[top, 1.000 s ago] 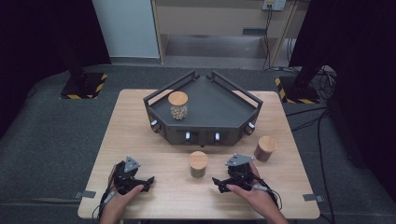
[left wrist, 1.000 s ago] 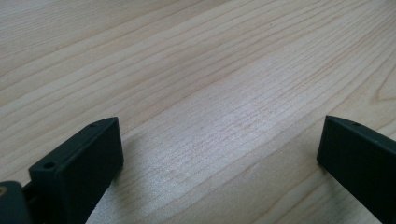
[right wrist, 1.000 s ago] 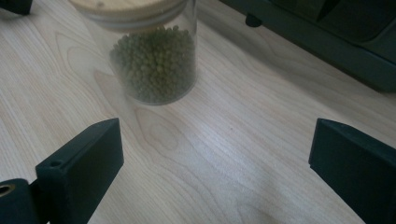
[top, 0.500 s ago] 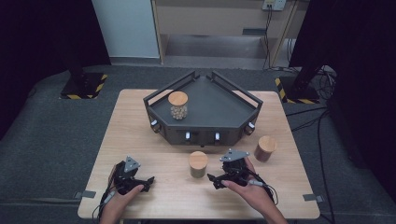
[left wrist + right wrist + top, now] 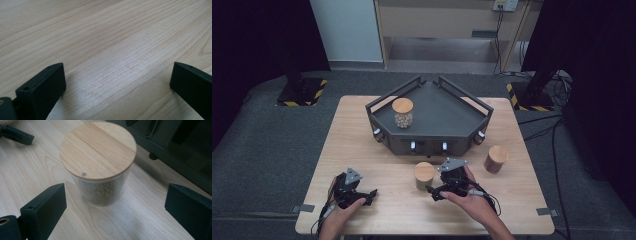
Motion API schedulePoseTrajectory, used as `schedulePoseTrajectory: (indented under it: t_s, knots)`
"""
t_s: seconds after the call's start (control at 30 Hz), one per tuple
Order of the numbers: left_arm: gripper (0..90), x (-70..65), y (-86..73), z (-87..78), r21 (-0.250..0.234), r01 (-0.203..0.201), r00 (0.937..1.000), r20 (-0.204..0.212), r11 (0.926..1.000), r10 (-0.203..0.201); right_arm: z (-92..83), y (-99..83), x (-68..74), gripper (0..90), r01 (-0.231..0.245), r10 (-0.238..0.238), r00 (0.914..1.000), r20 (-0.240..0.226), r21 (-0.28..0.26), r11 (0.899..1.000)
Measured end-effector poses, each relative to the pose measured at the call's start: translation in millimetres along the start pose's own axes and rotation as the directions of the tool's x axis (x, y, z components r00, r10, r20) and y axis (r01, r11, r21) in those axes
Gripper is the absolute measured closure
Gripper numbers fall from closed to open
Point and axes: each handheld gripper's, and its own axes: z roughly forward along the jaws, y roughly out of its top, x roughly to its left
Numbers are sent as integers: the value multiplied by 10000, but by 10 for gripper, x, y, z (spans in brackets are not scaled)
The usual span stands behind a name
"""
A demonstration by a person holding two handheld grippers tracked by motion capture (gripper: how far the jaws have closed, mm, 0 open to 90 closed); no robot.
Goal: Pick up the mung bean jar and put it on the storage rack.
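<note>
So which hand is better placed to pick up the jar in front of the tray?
Right. The right gripper sits beside the jar, jaws open and aimed at it. The left gripper is farther off, facing bare table.

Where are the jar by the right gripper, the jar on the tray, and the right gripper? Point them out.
near jar (image 5: pixel 98 150), right gripper view, on its wooden lid
tray jar (image 5: pixel 402 106), high view, on its lid
right gripper (image 5: pixel 430 192), high view, between its fingertips

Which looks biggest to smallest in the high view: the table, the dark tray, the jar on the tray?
1. table
2. dark tray
3. jar on the tray
</note>
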Motion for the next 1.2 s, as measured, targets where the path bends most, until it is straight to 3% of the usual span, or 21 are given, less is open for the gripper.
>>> schedulePoseTrajectory:
  t_s: [0.8,1.07,1.2]
  knots:
    - [0,0,0,0,-1,0,10000,-2,10000,0,350,138,82,107,-136,141,9996,-254,218,9997]
    - [0,0,0,0,-1,-2,10000,-2,10000,2,416,199,135,246,-137,138,9999,-18,222,9997]
    - [0,0,0,0,-2,0,10000,-2,10000,0,402,230,167,255,162,-164,9998,92,303,9994]
